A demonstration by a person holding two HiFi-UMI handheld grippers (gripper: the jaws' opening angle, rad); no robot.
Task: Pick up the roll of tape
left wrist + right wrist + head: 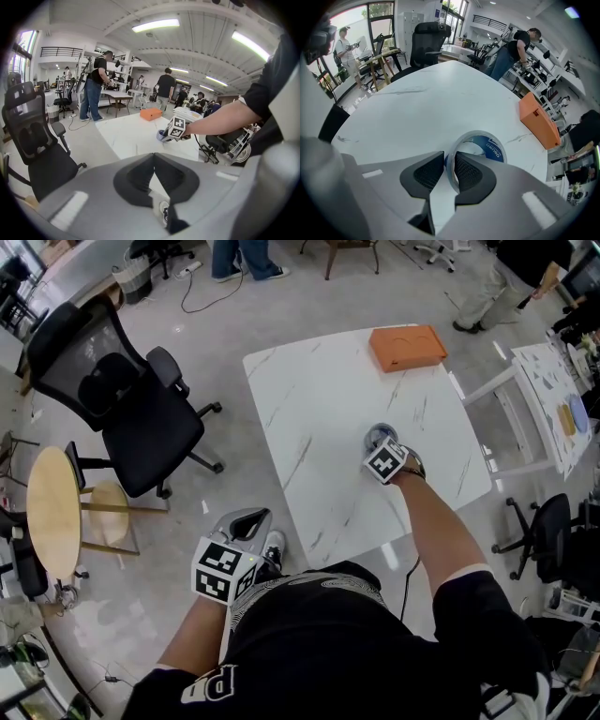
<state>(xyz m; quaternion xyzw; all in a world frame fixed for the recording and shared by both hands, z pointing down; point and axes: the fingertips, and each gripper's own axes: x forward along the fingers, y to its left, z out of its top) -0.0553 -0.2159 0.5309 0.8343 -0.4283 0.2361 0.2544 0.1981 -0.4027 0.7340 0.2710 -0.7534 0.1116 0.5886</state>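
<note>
The roll of tape [486, 142] is a clear ring with a blue printed core, over the white marble table [319, 427]. My right gripper [450, 165] is shut on it, with the near wall of the ring pinched between the two black pads. In the head view the roll of tape [378, 436] shows just beyond the right gripper [380, 448], near the table's middle right. My left gripper [246, 519] hangs off the table's near left corner, over the floor. Seen in its own view, the left gripper [153, 159] is shut and holds nothing.
An orange box [407, 347] lies at the table's far right corner. A black office chair [122, 409] and a round wooden side table [52, 512] stand to the left. More chairs and a white rack [511, 423] crowd the right side. People stand in the background.
</note>
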